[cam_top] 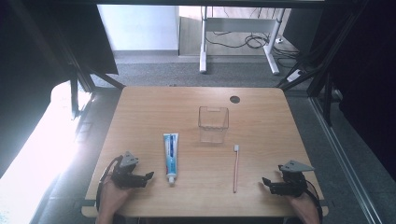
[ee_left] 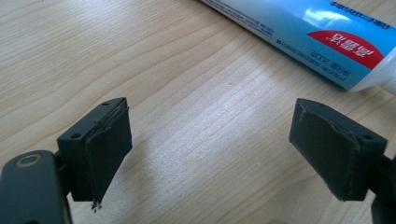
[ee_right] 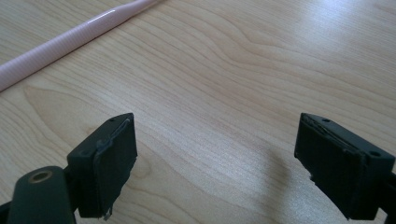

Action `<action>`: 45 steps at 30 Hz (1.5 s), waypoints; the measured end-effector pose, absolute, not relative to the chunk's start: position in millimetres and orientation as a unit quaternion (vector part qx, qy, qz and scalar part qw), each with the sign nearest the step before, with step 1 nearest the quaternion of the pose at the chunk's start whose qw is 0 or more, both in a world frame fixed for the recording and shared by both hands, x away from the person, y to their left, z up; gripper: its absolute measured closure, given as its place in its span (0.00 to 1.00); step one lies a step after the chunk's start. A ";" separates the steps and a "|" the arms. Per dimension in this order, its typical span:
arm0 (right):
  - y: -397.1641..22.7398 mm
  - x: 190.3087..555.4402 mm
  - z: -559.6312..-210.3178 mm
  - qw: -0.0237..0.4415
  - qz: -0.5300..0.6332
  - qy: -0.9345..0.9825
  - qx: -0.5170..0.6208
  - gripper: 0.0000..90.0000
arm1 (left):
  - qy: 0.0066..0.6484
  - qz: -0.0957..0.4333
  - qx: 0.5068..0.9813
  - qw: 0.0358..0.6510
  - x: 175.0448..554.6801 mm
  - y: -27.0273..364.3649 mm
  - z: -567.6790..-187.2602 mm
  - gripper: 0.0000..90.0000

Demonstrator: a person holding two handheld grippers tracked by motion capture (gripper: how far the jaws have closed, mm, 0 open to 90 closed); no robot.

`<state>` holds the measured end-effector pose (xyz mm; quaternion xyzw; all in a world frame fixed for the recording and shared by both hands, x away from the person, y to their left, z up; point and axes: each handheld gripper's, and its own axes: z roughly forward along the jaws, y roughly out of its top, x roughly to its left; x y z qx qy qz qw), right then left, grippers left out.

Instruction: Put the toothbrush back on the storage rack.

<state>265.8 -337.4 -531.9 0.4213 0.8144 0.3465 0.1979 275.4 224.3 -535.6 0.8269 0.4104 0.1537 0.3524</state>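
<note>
- Table [cam_top: 261,135]: a pale wooden top with a dark round hole [cam_top: 235,99] near its far right corner; everything below lies or stands on it.
- Left gripper [cam_top: 148,176]: held in the person's left hand at the near left edge, with its jaws pointing toward the tube. In the left gripper view [ee_left: 210,154] the jaws stand wide apart, with bare wood between them and nothing held.
- Right gripper [cam_top: 265,182]: held at the near right edge, with its jaws pointing toward the brush. In the right gripper view [ee_right: 215,163] the jaws stand spread apart over bare wood, holding nothing.
- Bin [cam_top: 213,123]: a clear, empty, square container, upright near the table's middle, beyond both tube and brush.
- Tube [cam_top: 171,155]: white and blue toothpaste, lying flat left of centre, cap toward the person, just beside the left gripper and apart from it. In the left gripper view its end [ee_left: 322,42] lies beyond the right jaw.
- Brush [cam_top: 236,168]: a pink toothbrush lying lengthwise right of centre, white head away from the person, near the right gripper but not touching. In the right gripper view its handle [ee_right: 70,42] crosses the upper left.
</note>
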 end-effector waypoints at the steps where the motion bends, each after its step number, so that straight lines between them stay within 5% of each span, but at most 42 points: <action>1: -337.4 265.9 -532.2 0.198 0.346 0.815 0.421 0.15 | 0.412 0.154 0.825 0.355 275.1 224.6 -535.4 0.15; 45: -318.3 269.3 -521.1 0.164 0.360 0.834 0.386 0.15 | 0.385 0.156 0.848 0.330 276.0 207.6 -538.8 0.15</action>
